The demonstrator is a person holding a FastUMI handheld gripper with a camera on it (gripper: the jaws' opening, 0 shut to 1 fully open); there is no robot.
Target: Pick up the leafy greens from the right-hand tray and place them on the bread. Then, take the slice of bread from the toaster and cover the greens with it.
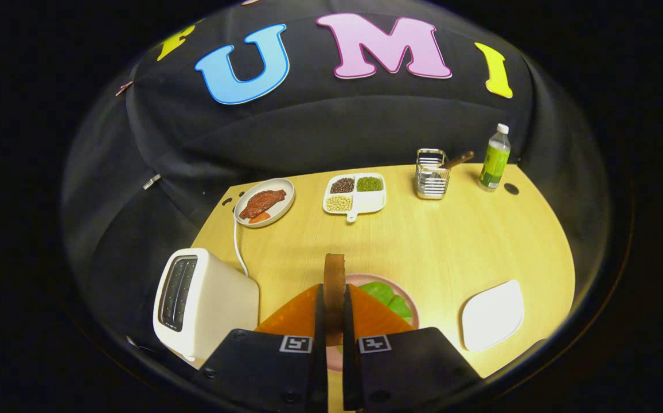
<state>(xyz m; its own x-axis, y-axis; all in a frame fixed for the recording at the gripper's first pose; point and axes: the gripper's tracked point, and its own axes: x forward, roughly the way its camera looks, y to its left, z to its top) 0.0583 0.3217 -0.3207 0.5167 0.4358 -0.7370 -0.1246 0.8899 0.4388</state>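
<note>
Green leaves (390,295) already lie on the pink plate (406,298) near the desk's (452,246) front edge. I have the fingers (334,321) clamped on the bread slice (334,281), edge-on above them. Only lowering it over them remains, I judge.

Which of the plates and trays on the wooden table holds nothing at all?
The plain white rounded-square tray, just right of the gripper. The pink plate holds greens, the oval plate meat, the divided tray beans.

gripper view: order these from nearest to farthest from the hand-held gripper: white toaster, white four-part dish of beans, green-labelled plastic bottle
The hand-held gripper is shut on the brown bread slice.
1. White toaster, beside the fingers on the left.
2. White four-part dish of beans, well beyond, mid-table.
3. Green-labelled plastic bottle, far right table corner.
</note>
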